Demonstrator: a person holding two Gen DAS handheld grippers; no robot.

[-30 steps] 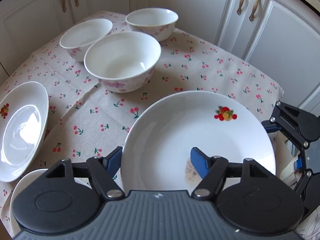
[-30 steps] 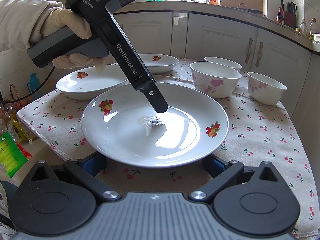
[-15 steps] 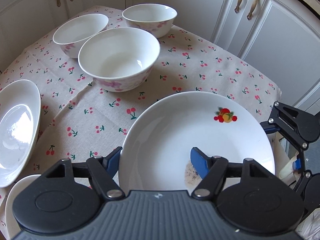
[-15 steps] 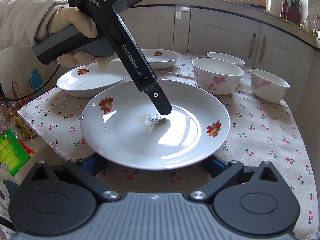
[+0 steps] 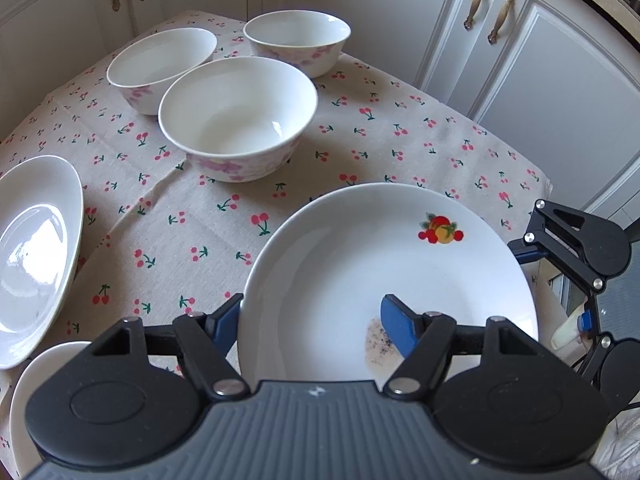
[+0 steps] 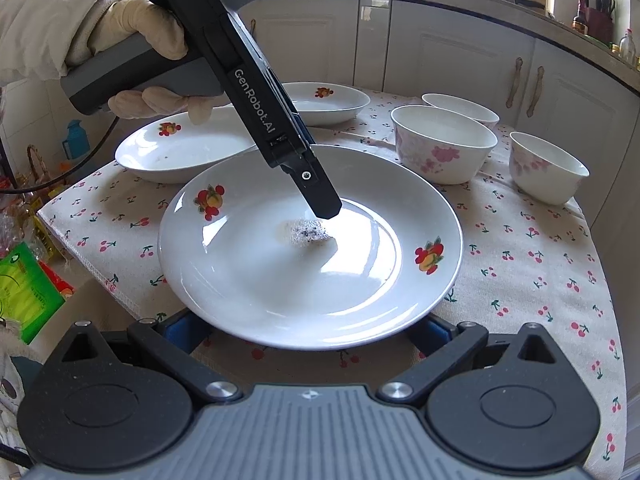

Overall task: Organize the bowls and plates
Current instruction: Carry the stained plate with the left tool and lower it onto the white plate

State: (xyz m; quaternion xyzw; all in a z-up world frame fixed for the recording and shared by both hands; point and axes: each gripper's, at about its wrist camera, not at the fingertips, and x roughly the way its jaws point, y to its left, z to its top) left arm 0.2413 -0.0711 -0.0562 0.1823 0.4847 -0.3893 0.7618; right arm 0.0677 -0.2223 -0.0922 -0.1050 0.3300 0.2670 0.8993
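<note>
A white plate (image 5: 360,264) with fruit prints and a dark crumb smear (image 6: 306,232) hangs just above the cherry-print cloth. My left gripper (image 5: 312,326) is shut on the plate's rim: one blue finger (image 5: 396,332) lies inside the dish, the other goes under the rim. In the right wrist view the left gripper (image 6: 326,212) comes down from the upper left in a gloved hand. The right gripper (image 6: 308,332) stands wide open at the plate's (image 6: 260,280) near edge, which hides its fingertips. Three floral bowls (image 5: 238,120) stand behind.
Two more fruit-print plates (image 6: 180,148) (image 6: 324,100) lie on the far left of the table. The bowls (image 6: 442,144) group at the back right. White cabinets (image 5: 560,100) stand close behind the table's edge. A green packet (image 6: 24,292) lies below the left edge.
The left gripper keeps its hold on the plate. Both views have shifted only slightly, and nothing on the table has moved.
</note>
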